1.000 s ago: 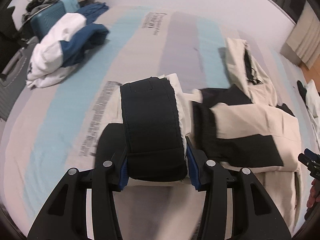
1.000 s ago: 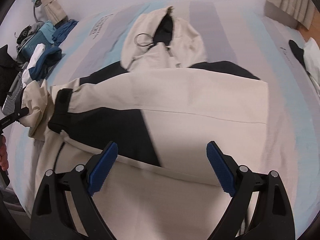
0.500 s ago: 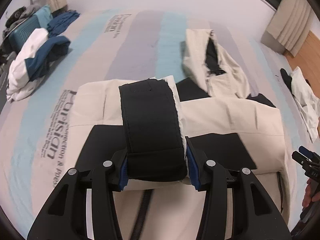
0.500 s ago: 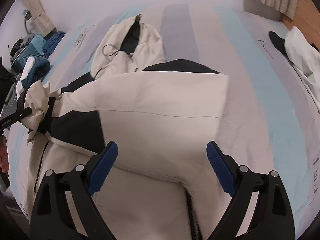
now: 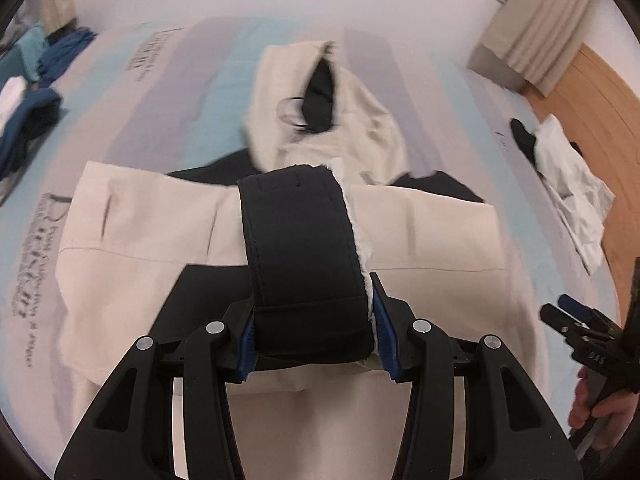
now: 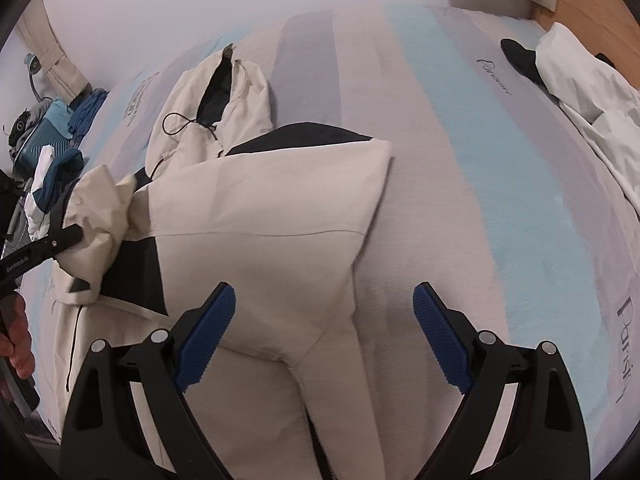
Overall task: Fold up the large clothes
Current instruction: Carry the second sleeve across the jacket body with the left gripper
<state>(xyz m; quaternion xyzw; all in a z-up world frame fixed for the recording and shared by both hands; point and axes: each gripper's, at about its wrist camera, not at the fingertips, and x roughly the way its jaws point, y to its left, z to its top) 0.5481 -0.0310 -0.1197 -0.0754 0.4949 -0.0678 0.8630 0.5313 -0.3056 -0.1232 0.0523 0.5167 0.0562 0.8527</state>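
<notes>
Over striped bedding [image 6: 460, 168], our left gripper [image 5: 312, 344] clamps the jacket's [image 6: 260, 208] black cuff [image 5: 300, 248]; our right gripper [image 6: 324, 340] hangs spread, empty.

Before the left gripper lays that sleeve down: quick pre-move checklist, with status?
1. Left gripper grip on the black sleeve cuff: ok, pads clamp it on both sides.
2. Right gripper free: ok, jaws wide, nothing between them, hovering over the jacket.
3. Landing zone on the jacket body: ok, the folded cream panel lies flat below the cuff.
4. Hood tucked: not ok, it lies spread on the mattress beyond the collar.
5. Other clothes clear: ok, the white garment and the blue-white pile lie apart at the edges.
6. Sleeve free of twist: cannot tell, bunched behind the cuff.
</notes>
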